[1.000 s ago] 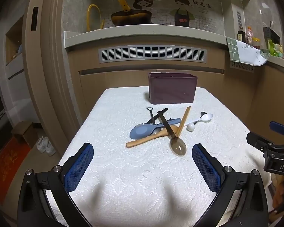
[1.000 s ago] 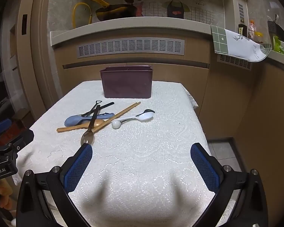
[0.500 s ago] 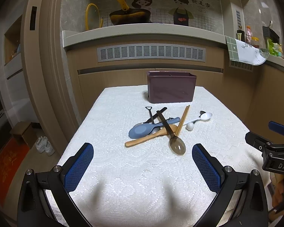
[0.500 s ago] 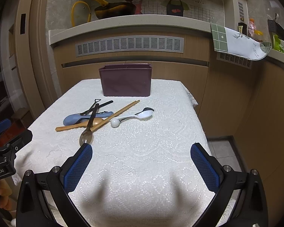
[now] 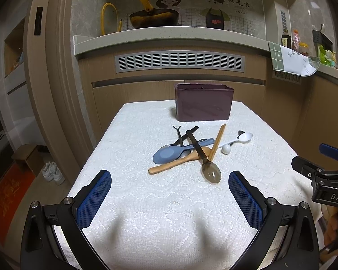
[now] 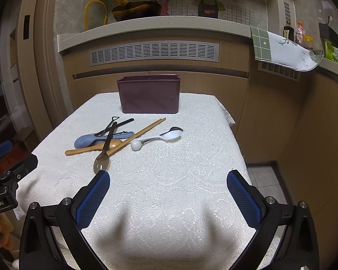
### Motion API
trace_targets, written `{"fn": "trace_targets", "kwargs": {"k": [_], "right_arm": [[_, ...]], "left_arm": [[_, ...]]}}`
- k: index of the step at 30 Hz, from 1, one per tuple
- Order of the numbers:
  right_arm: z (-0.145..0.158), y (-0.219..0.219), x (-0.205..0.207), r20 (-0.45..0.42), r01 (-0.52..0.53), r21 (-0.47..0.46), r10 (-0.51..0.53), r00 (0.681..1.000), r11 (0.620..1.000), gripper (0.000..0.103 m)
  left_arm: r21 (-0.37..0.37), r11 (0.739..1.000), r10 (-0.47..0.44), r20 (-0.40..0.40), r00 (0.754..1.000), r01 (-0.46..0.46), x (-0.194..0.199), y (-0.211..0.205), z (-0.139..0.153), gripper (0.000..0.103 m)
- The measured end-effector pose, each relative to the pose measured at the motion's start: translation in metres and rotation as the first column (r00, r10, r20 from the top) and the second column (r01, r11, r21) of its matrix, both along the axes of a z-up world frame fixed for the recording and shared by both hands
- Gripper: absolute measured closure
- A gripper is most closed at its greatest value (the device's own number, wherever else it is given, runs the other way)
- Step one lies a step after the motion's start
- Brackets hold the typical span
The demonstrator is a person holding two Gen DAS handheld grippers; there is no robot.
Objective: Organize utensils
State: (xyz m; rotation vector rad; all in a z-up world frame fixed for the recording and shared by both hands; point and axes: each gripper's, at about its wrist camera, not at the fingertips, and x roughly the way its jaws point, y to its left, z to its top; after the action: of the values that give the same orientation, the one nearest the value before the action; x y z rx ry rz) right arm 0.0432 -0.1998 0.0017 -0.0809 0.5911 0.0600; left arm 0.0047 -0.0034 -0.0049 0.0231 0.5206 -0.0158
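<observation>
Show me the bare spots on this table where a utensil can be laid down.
Bare cloth lies between the open left tongs and the smoky spoon, and on the right side of the tablecloth, past the white spoon. A narrower strip runs left of the purple bin. The centre is crowded: blue paddle, wooden spoon and chopsticks overlap.

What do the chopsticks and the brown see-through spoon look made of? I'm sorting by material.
Chopsticks: probably wood or bamboo, with a matte tan surface. Brown spoon: likely smoky translucent plastic; the cloth shows faintly through its glossy bowl.
</observation>
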Motion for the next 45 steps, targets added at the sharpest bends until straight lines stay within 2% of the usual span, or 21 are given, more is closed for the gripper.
{"fn": "trace_targets", "kwargs": {"k": [45], "right_arm": [[-0.0033, -0.0005, -0.0001, -0.012, 0.004, -0.004, -0.004, 1.0, 1.0, 0.0]], "left_arm": [[-0.002, 1.0, -0.005, -0.021, 1.0, 0.005, 0.0014, 0.0027, -0.0042, 0.0]]}}
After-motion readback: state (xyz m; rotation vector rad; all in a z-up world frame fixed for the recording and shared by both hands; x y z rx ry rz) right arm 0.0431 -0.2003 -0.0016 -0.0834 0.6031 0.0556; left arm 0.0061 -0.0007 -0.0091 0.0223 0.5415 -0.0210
